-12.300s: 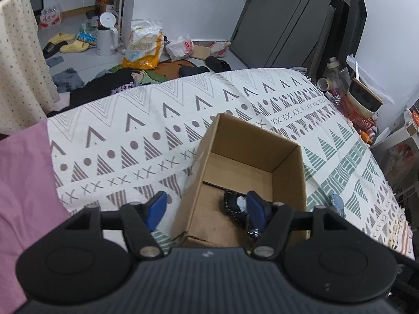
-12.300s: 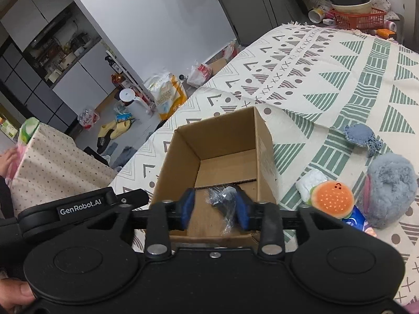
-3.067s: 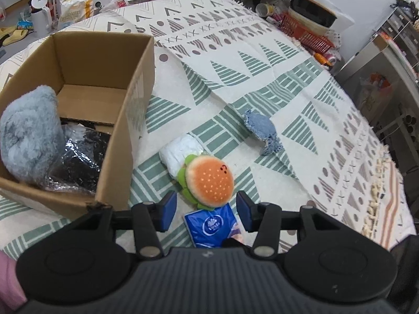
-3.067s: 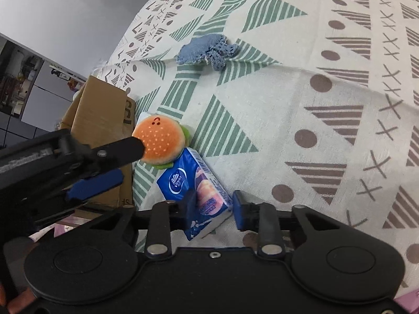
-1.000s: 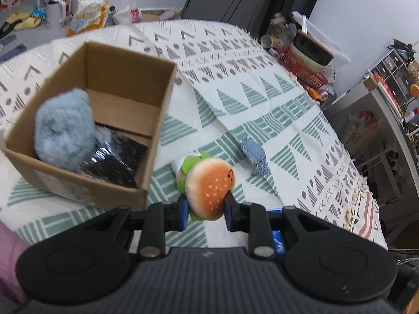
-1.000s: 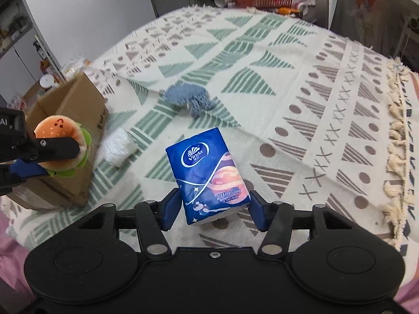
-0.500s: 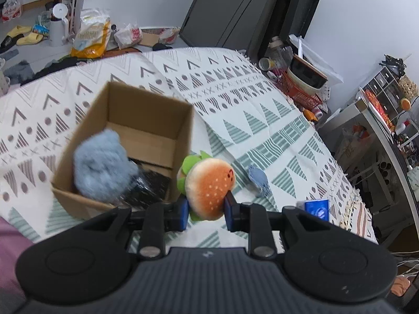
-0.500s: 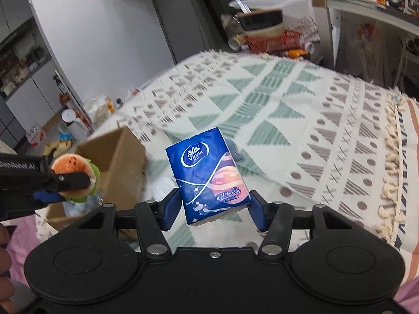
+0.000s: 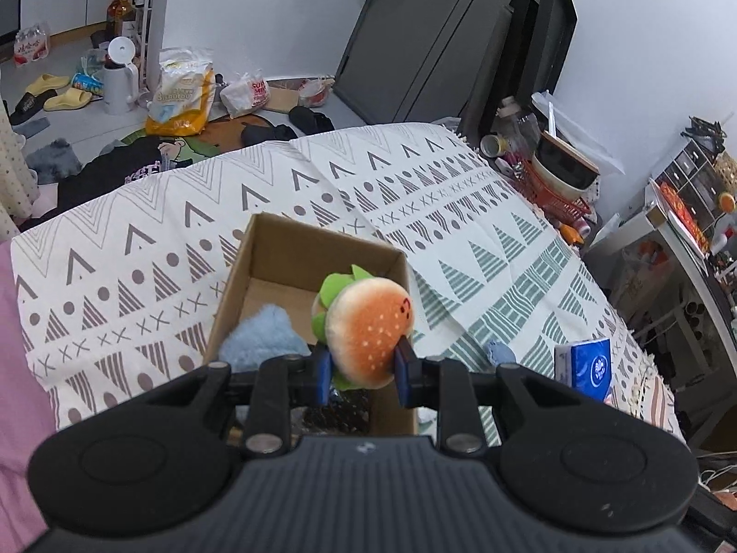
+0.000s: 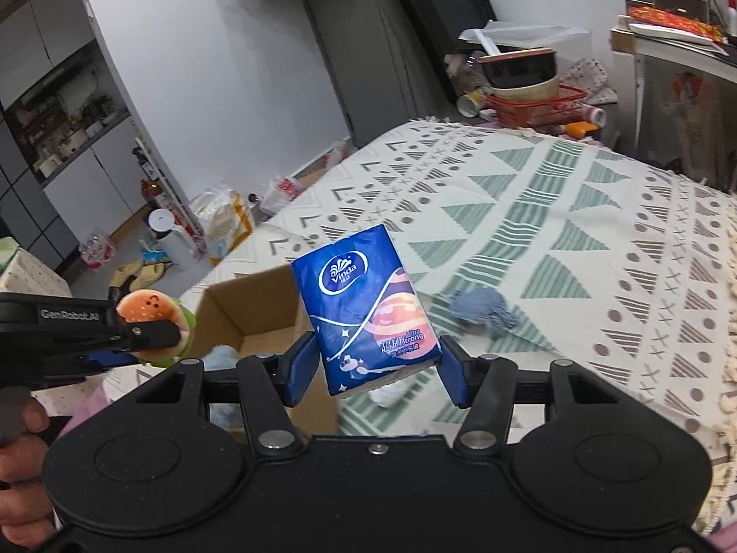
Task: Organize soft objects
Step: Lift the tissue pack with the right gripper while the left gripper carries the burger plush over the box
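My left gripper point(image 9: 362, 375) is shut on a plush hamburger toy point(image 9: 368, 329) and holds it in the air above the open cardboard box point(image 9: 281, 249). A fluffy grey-blue plush point(image 9: 262, 336) and a black plastic-wrapped item point(image 9: 336, 408) lie inside the box. My right gripper point(image 10: 375, 368) is shut on a blue tissue pack point(image 10: 364, 302), held in the air to the right of the box point(image 10: 253, 304). The left gripper with the hamburger toy point(image 10: 149, 311) shows at the left of the right wrist view.
A small blue knitted piece point(image 10: 479, 308) and a white soft item point(image 10: 387, 391) lie on the patterned bedspread point(image 10: 576, 249) right of the box. A red basket with bowls point(image 10: 529, 97) stands beyond the far bed edge. Bags and slippers litter the floor point(image 9: 138, 92).
Both grippers have kept rising. The left one carried the hamburger toy over the box; the right one holds the tissue pack higher, with the box now behind it.
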